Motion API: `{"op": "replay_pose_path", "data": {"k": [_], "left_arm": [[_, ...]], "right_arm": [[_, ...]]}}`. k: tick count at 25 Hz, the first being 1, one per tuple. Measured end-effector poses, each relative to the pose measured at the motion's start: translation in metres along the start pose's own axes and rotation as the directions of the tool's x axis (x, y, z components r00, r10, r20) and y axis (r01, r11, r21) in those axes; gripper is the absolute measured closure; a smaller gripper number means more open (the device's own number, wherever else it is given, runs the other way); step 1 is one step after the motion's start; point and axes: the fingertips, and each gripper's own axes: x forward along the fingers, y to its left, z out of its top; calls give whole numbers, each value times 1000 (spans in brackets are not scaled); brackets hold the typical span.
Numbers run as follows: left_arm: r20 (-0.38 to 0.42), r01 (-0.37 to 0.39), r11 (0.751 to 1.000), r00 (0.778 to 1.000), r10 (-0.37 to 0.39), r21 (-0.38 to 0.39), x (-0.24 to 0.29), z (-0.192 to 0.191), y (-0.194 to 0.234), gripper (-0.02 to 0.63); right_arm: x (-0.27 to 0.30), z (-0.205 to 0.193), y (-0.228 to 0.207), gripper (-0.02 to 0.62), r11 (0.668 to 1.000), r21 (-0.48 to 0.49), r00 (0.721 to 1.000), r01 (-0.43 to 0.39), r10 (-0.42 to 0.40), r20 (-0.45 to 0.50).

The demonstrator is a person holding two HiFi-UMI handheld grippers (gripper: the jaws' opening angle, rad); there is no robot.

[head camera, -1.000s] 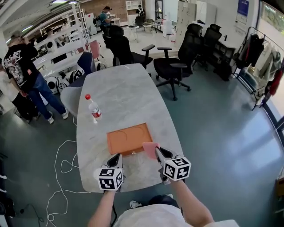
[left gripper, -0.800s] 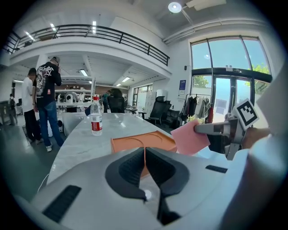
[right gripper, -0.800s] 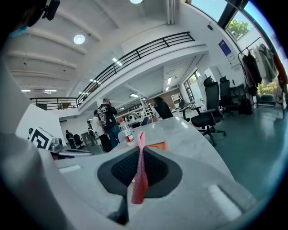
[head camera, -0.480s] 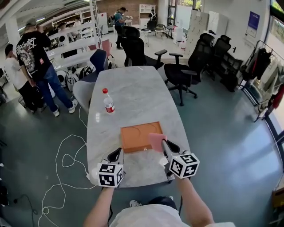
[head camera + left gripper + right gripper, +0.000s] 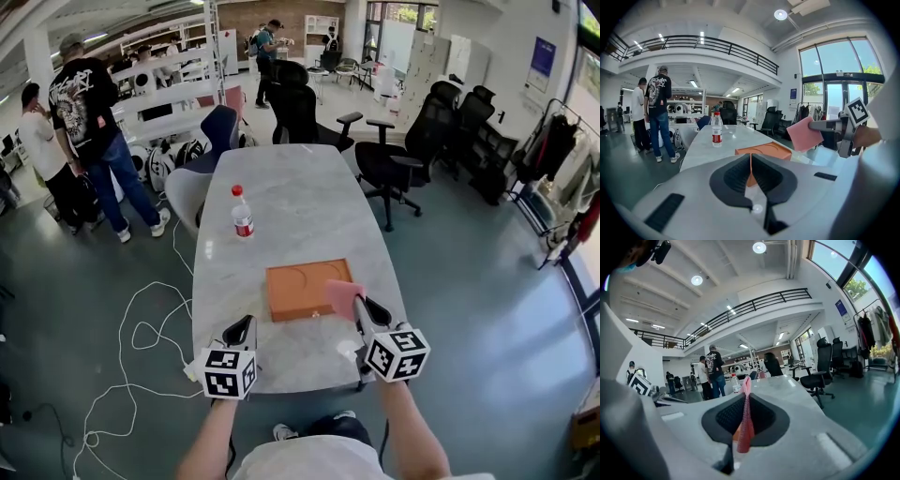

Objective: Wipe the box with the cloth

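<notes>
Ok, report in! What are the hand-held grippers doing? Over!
Left hand-held gripper shut, empty. Right hand-held gripper shut on cloth, raised over box's right edge. Bottle well behind, not in the way.

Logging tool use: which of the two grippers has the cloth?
The right gripper: its jaws are shut on the pink cloth; the left gripper is shut on nothing.

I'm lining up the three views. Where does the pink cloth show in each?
Head view: cloth lower centre, overlapping the box's right side, in the right hand-held gripper.
Left gripper view: right of centre, held up in the air.
Right gripper view: centre, edge-on between the jaws.
Shared landmark: the bottle, upright on the table in all three.
</notes>
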Motion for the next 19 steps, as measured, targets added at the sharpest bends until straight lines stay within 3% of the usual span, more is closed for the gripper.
{"op": "replay_pose_path", "data": {"k": [19], "left_arm": [[3,-7,1000,1000,7,0,-1,-3,1,591]], "right_arm": [[-3,-4,0,580,1000,-23,1000,-8,8,-12]]}}
